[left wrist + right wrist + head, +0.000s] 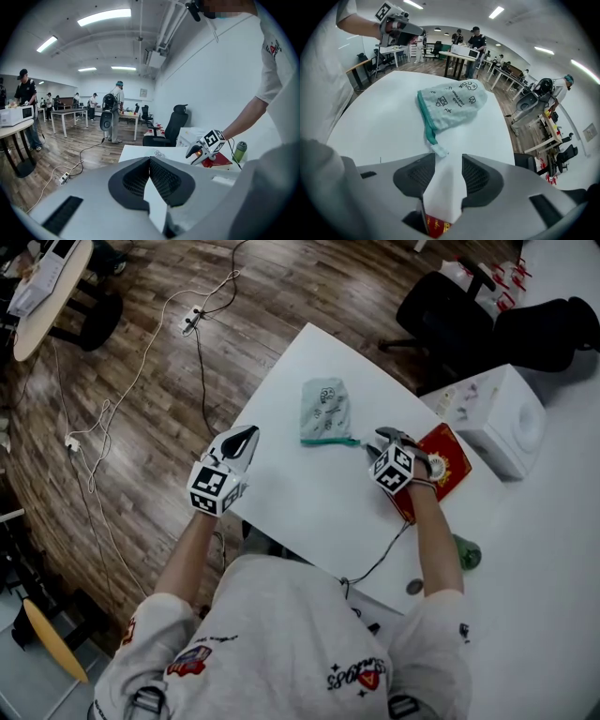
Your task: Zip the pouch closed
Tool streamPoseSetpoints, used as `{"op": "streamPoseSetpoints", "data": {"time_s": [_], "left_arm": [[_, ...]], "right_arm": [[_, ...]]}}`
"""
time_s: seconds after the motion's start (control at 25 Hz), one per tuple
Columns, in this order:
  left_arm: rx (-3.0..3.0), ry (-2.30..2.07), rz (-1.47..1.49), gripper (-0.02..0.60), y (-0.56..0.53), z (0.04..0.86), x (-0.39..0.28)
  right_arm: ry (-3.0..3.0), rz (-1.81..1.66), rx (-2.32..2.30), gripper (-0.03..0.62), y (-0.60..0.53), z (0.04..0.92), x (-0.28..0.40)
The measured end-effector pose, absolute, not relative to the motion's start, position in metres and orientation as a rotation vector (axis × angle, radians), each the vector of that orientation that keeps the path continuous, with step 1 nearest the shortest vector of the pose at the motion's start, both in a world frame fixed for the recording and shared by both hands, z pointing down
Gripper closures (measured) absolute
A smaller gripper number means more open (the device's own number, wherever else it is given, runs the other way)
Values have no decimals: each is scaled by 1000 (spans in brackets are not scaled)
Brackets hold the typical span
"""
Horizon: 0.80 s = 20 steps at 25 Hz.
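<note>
Flat on the white counter (309, 507): a pale pouch (324, 407) with small drawings on it. Not lifted, not held. Along the pouch's near edge, a green zip (330, 440). At the right end of that zip, a little pale tab (438, 150), sticking out onto the counter.

Just right of the pouch, by the end of the zip: the right gripper (378, 443), tipped steeply down. Jaws wide apart. Nothing pinched between them, only bare counter there. Tab just in front of the jaw tips, close to one jaw, not gripped.

Left of the pouch and well apart from it, near the counter's edge: the left gripper (246, 439). Held up in the air above the counter. Jaws shut tight, pads touching, holding nothing.

Right of the pouch, past the right gripper: a red book (452, 460), partly under the person's hand. Further right of the pouch, a white box (506, 418). Right of the pouch and nearer to the person, a green bottle (467, 554). Beyond the pouch, off the counter, a black chair (441, 310) on the wood floor (169, 352). Far beyond the pouch, more tables and some people standing.
</note>
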<state>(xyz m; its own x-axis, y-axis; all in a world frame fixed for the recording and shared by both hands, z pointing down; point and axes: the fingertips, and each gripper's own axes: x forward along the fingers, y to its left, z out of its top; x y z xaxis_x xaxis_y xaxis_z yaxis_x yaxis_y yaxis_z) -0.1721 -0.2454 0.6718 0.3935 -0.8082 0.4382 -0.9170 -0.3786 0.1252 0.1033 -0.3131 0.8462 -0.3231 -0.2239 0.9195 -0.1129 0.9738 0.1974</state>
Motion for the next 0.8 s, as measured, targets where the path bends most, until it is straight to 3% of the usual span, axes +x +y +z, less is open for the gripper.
{"op": "streamPoseSetpoints", "data": {"time_s": [0.36,0.44,0.64,0.8], "left_arm": [[2279,-1500,449,575,-244,682,-180],[2271,-1500,453,575,-244,684,-183],[2263,-1498,453,575,-245,690,-180],[2264,-1493,453,575,-245,692,-179]], "right_arm": [[-1879,-226,91,444,-313,860,86],[-1875,-276,45,490,-311,861,78],[-1863,-237,-13,513,-305,873,77],[-1852,-226,-53,571,-295,875,79]]}}
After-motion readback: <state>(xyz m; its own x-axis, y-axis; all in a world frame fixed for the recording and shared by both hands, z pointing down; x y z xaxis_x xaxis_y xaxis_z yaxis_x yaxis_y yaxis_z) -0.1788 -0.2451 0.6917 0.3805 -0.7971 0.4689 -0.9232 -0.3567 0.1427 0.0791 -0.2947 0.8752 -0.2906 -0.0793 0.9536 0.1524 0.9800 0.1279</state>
